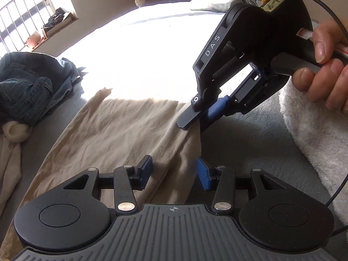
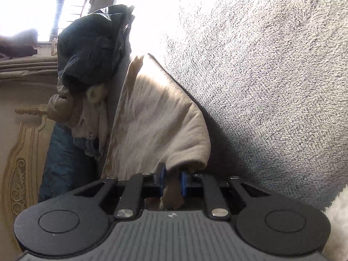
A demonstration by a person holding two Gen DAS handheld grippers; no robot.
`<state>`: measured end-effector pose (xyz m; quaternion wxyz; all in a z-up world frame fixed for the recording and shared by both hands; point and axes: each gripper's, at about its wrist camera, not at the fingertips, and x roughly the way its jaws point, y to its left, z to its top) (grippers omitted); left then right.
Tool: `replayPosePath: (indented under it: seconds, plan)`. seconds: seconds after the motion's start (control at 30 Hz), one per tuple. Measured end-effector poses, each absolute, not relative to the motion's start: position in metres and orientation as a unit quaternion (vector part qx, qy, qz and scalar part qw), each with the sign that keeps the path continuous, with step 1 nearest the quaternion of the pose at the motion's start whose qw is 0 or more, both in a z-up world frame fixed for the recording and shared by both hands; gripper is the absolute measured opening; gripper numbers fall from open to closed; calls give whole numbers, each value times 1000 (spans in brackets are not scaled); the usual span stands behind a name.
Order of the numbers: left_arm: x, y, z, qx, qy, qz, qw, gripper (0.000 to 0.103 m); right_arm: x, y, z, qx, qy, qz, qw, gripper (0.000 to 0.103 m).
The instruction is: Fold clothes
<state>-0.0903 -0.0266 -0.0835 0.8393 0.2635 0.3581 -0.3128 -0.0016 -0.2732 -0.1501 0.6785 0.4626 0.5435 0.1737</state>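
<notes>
My right gripper [image 2: 173,179] pinches the beige garment's [image 2: 152,119] edge; grey fleece blanket [image 2: 271,76] lies right of it (dark clothes pile [image 2: 91,50] ahead-left).

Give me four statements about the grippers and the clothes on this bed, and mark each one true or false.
1. The right gripper is shut on the beige garment. True.
2. The left gripper is clamped on the jeans. False: it is open, its pads either side of the beige garment's edge.
3. The dark jeans lie heaped to the left of the beige garment. True.
4. The beige garment lies on a wooden table. False: it lies on a grey fleecy blanket.
</notes>
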Motion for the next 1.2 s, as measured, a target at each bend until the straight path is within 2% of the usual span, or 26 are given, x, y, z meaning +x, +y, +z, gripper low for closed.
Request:
replayPosePath:
  seconds: [0.17,0.37,0.47,0.53,0.63,0.7,0.87,1.13,1.2]
  plan:
    - [-80,-37,-88,272,352,-294,846,45,-1,-276,-149,474,531,176,680,16]
    - [-66,-22,-84,221,368,-273,861,45,0,-279,-145,478,515,182,688,16]
    - [-74,-27,-90,255,363,-275,853,44,0,-280,-147,479,517,178,687,16]
    - [-84,-34,-98,299,350,-273,845,42,-1,-282,-149,484,519,175,682,17]
    - [-93,-41,-100,329,320,-264,849,32,-3,-286,-150,497,518,171,675,17]
    - [-96,-42,-98,329,302,-253,858,23,-8,-295,-135,499,489,165,696,17]
    - [-110,-47,-118,362,276,-249,855,21,-22,-317,-98,502,409,147,747,17]
    - [-109,-39,-119,314,291,-253,868,23,11,-252,-116,397,500,203,742,18]
    - [-108,-36,-120,299,298,-257,869,28,12,-241,-140,334,554,178,742,13]
